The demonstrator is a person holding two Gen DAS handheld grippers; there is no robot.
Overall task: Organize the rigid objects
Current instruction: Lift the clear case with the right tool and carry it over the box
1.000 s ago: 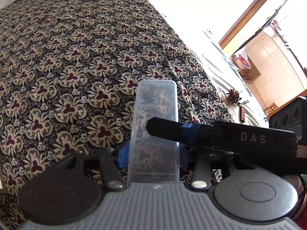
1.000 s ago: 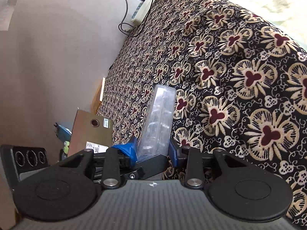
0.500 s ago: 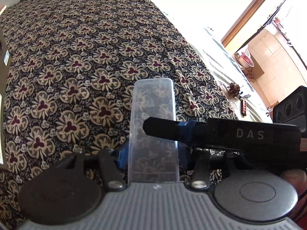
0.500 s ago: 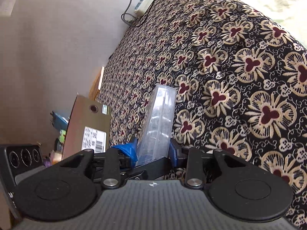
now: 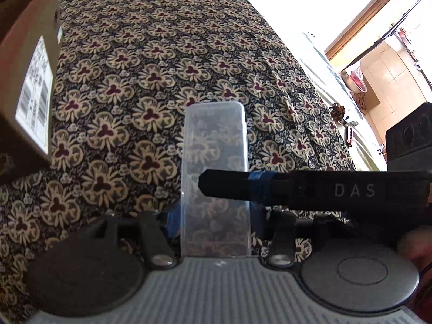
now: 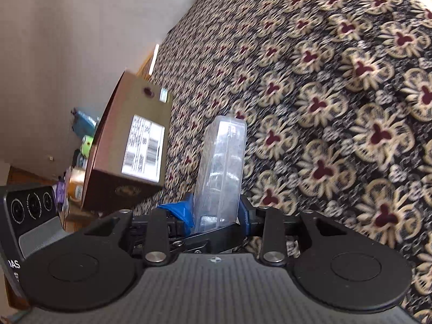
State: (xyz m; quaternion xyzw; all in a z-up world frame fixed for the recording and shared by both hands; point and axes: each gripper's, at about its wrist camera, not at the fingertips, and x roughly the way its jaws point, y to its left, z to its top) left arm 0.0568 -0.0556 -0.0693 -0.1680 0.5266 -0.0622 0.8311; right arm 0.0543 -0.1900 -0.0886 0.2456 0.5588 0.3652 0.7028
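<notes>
A clear, empty plastic case [image 5: 216,162] hangs above the flowered bedspread [image 5: 135,81], held by both grippers at once. My left gripper [image 5: 214,217] is shut on its two long edges with blue-taped fingers [image 5: 172,217]. A black finger of the right gripper [image 5: 229,186], also taped blue, lies across the case's flat face from the right. In the right wrist view the case [image 6: 224,162] stands edge-on, and my right gripper [image 6: 216,212] is shut on its flat faces. The left gripper's body [image 6: 27,210] shows at the lower left.
A brown cardboard box [image 5: 29,67] with a white shipping label stands at the bed's left edge, close to the case; the same cardboard box [image 6: 129,148] is left of the case in the right wrist view. Small bottles [image 6: 81,145] sit behind it by the wall. A pine cone [image 5: 337,110] lies far right.
Both grippers have carried the clear case toward the cardboard box, which has come into the left wrist view and grown larger in the right one. The grip is unchanged.
</notes>
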